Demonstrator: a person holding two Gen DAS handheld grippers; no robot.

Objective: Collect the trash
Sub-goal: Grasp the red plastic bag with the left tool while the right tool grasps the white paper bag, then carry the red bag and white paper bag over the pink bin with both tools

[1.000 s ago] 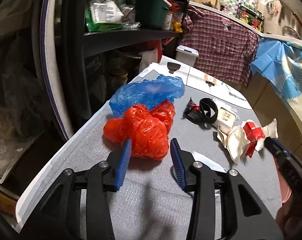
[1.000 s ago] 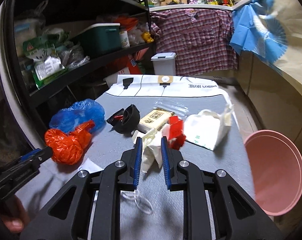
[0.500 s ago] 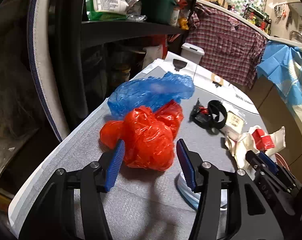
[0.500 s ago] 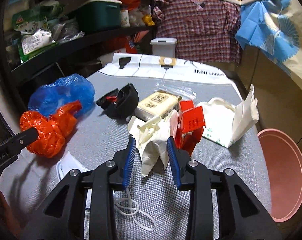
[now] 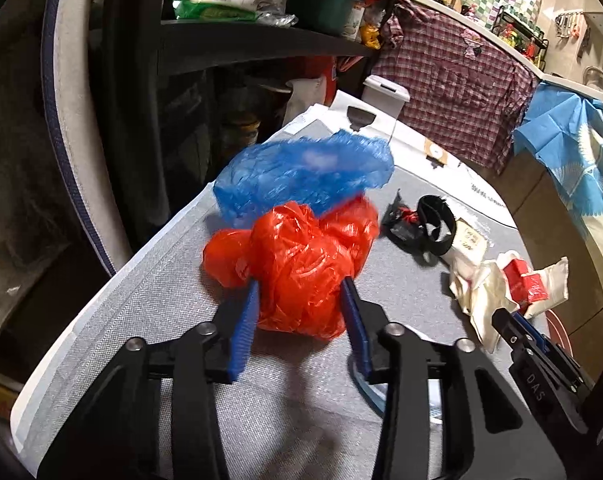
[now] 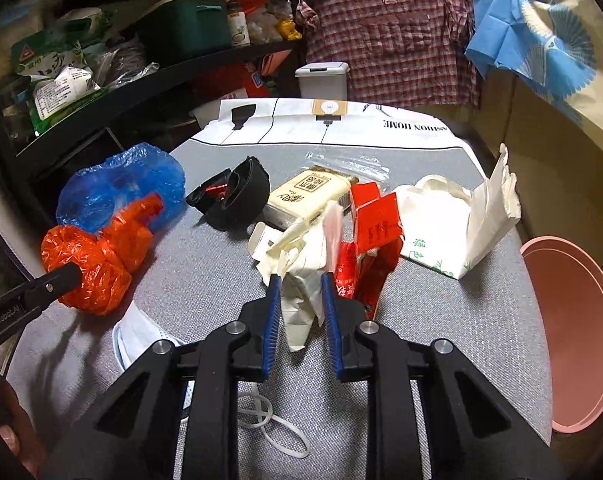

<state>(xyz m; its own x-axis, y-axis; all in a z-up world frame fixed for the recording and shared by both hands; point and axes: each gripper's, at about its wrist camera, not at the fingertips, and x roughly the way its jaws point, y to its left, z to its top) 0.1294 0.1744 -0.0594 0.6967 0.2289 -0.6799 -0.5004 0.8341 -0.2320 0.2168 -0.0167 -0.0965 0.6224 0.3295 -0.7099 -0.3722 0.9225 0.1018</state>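
Both grippers are closing on trash at once. The left gripper (image 5: 299,292) has its 2 blue pads pressing the sides of the red bag (image 5: 297,264), which sits crumpled at the left of the grey table (image 5: 149,304), touching the blue bag (image 5: 301,172) beyond it. The right gripper (image 6: 299,284) is closing narrowly on the white wrapper (image 6: 297,276) at the table's middle, its pads on the paper.

To do this well, let each squeeze finish before lifting, since both things are soft and may slip. The bag's long axis runs left to right; the wrapper's runs near to far, its narrow tail pointing near.
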